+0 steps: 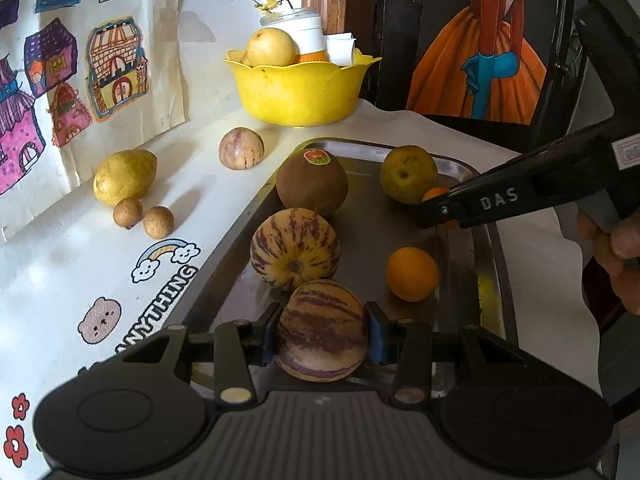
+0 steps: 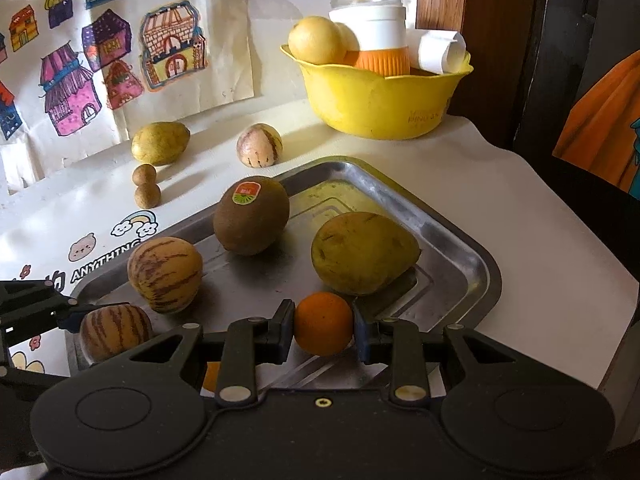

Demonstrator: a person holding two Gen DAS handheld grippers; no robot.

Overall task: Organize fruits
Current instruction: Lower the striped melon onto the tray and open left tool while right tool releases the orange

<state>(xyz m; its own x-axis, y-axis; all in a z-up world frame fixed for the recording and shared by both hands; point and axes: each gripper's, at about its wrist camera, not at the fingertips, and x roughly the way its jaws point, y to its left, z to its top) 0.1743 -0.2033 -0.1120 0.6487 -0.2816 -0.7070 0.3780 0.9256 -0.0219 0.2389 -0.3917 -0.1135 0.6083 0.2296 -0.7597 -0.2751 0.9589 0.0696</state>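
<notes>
Left gripper (image 1: 322,338) clamps striped melon (image 1: 322,332), right gripper (image 2: 323,326) clamps orange (image 2: 323,323) over tray (image 2: 472,264) near edge (round fruit, may roll off on release).

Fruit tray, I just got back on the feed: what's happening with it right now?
A person is working a claw in each hand over the metal tray. The left claw grips a striped melon-like fruit; the right claw is shut on a small orange. A kiwi, another striped fruit, a greenish pear and a second orange sit on the tray. A few fruits remain on the tablecloth.
</notes>
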